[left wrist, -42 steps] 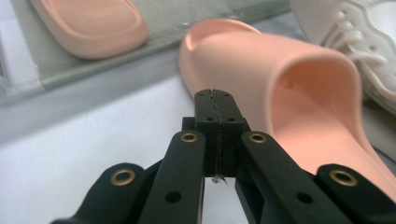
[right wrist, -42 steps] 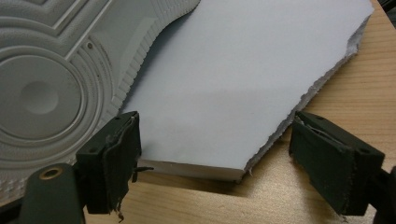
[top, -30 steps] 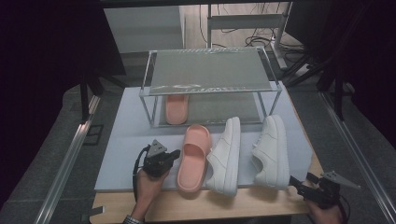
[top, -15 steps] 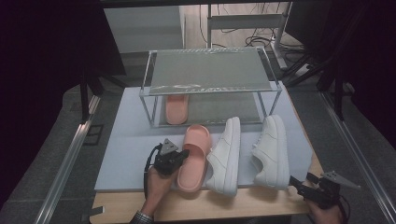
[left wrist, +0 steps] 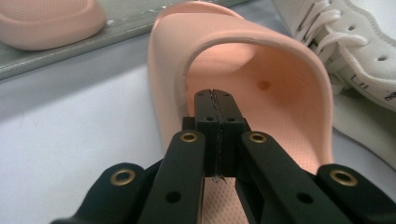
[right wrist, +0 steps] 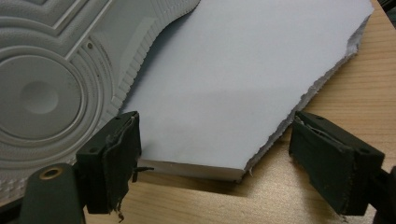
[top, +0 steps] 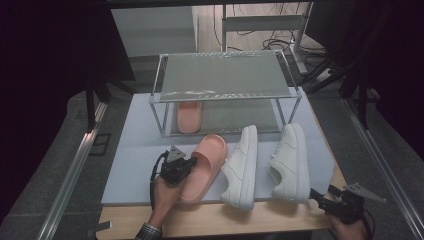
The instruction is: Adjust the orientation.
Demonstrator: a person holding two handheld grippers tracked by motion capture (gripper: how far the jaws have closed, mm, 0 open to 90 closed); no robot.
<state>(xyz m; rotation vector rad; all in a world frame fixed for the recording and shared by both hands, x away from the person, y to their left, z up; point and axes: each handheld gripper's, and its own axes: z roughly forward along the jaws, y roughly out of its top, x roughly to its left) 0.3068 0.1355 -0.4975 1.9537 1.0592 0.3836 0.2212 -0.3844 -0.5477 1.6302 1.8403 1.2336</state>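
With its jaws closed together over the pink slipper (top: 205, 162), the left gripper (top: 186, 163) looks ready to lift it toward the rack (top: 220, 75) at twelve o'clock; right gripper (top: 320, 198) waits, jaws apart.

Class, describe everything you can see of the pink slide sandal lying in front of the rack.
The pink slide sandal is a one-piece, matte, foam-like slipper with a wide arched strap and a finely dotted footbed. It lies sole-down on the pale grey mat, angled, toe towards the rack. The left gripper, jaws shut together, reaches into the opening under its strap; whether they touch it is unclear. A white sneaker lies close beside it. Its twin sits under the rack.
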